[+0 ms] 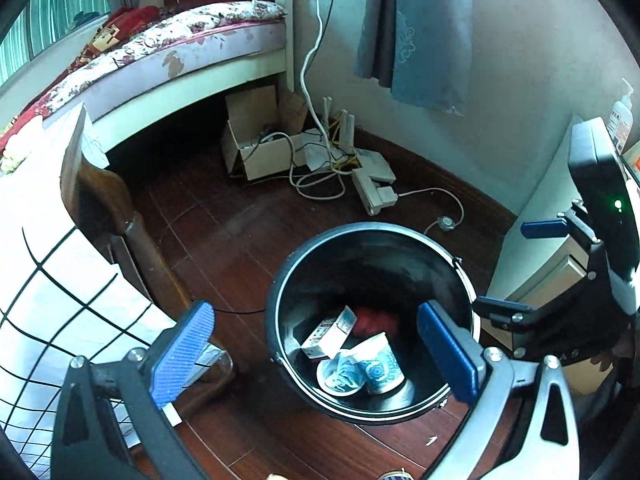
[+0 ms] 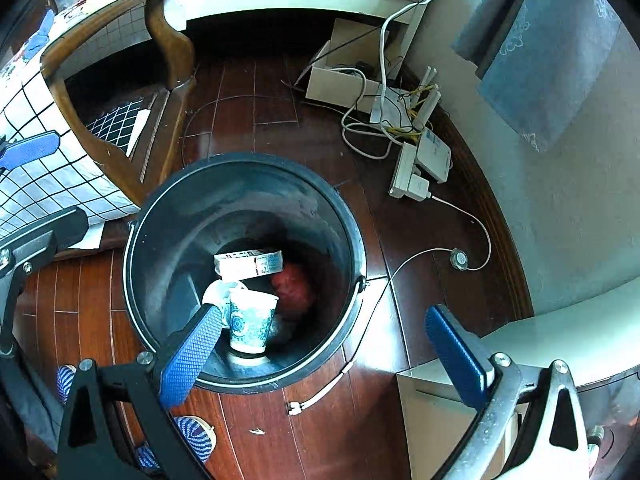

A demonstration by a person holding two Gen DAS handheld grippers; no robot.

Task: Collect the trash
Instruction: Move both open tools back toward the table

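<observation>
A black round trash bin (image 1: 320, 264) (image 2: 168, 216) stands on the dark wooden floor. Inside it lie two patterned paper cups (image 1: 378, 364) (image 2: 250, 324), a small white carton (image 1: 330, 332) (image 2: 248, 264) and something red (image 1: 374, 320) (image 2: 292, 286). My left gripper (image 1: 316, 354) is open and empty, above the bin's near side. My right gripper (image 2: 324, 356) is open and empty, above the bin's right rim. The right gripper also shows in the left wrist view (image 1: 516, 268), open, to the right of the bin.
A wooden chair (image 1: 104, 204) (image 2: 168, 52) with a grid-pattern cloth stands left of the bin. A cardboard box (image 1: 256, 148), cables and a power strip (image 1: 372, 188) (image 2: 412, 176) lie by the wall. A bed (image 1: 180, 52) is behind. A white cabinet (image 2: 540, 344) stands at right.
</observation>
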